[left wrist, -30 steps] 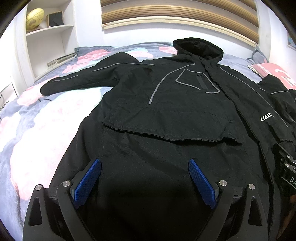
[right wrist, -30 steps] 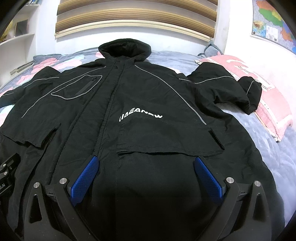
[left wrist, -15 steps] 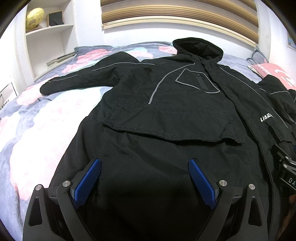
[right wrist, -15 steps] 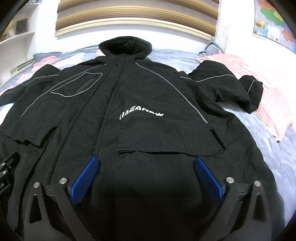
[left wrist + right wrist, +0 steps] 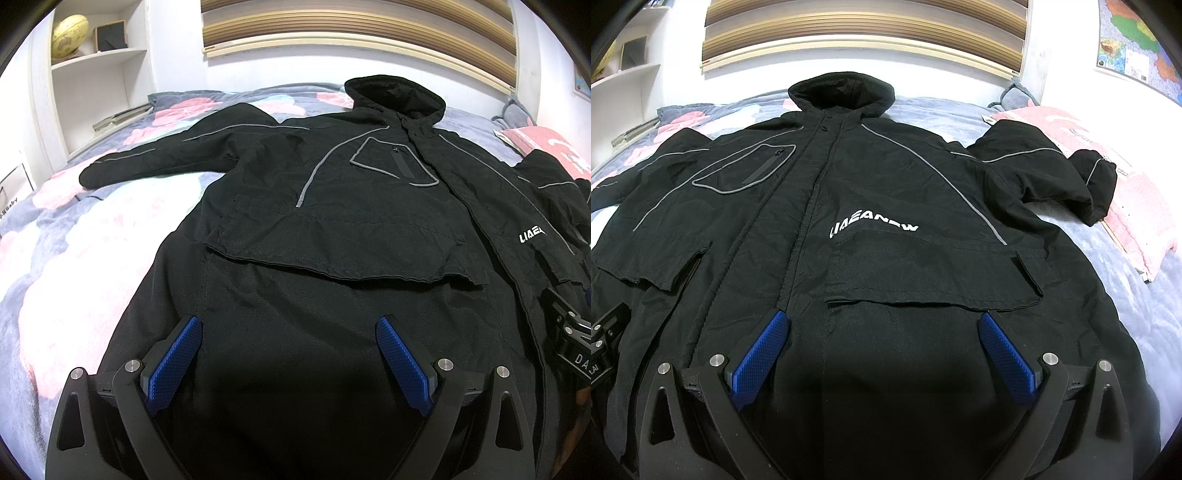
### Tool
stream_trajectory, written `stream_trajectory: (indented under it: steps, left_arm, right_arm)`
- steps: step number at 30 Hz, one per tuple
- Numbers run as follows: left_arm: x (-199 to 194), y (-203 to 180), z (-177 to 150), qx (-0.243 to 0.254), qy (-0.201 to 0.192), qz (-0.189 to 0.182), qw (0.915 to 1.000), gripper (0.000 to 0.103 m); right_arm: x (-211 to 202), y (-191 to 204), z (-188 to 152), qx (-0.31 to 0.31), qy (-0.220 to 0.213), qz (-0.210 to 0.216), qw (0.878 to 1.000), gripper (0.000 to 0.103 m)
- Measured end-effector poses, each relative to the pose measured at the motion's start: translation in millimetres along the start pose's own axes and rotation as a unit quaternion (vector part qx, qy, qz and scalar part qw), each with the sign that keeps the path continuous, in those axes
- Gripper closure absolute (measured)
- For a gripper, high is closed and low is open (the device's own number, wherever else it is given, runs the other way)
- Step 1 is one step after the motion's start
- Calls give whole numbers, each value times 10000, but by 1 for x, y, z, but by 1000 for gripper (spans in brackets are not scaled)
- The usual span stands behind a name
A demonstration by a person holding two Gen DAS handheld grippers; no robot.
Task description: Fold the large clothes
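A large black hooded jacket [image 5: 332, 229] with grey piping lies spread face up on the bed; it also shows in the right wrist view [image 5: 886, 206]. Its left sleeve [image 5: 159, 162] stretches out flat to the left. Its right sleeve [image 5: 1045, 177] is bent, with the cuff on a pink pillow. My left gripper [image 5: 290, 332] is open and empty over the jacket's lower left part. My right gripper [image 5: 884, 328] is open and empty over the lower right part, below the white lettering [image 5: 873, 223]. Each gripper's body shows at the edge of the other's view.
The bed has a grey and pink floral cover [image 5: 74, 236]. A pink pillow [image 5: 1137, 214] lies at the right. White shelves [image 5: 96, 74] with a globe stand at the back left. A wooden headboard [image 5: 864, 40] runs along the far wall.
The right gripper has moved slightly forward and down towards the jacket. The left gripper has hardly moved. The jacket lies as before.
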State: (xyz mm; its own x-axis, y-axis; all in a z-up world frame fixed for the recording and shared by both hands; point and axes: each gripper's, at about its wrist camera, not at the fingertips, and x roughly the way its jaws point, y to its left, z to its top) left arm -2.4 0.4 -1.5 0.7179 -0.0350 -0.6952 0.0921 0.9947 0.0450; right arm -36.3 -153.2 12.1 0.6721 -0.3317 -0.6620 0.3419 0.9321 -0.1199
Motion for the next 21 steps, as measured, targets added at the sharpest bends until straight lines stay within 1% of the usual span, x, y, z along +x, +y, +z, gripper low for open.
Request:
stream_trajectory:
  steps: [11, 17, 19, 20, 21]
  left_arm:
    - [0, -1, 0, -2, 2, -1, 10000, 7]
    - [1, -3, 2, 14, 46, 8, 10000, 7]
    - [0, -1, 4, 25, 148, 9, 9999, 7]
    - [-2, 0, 5, 47, 215, 16, 9998, 7]
    - [-9, 2, 9, 79, 308, -37, 9995, 7]
  right_arm:
    - [0, 1, 0, -17, 17, -25, 10000, 0]
    - [0, 2, 3, -106, 198, -90, 9997, 0]
    - [-12, 4, 10, -203, 234, -188, 9993, 0]
    - [-19, 5, 13, -251, 163, -224, 9993, 0]
    - [-35, 9, 20, -364, -14, -212, 9991, 0]
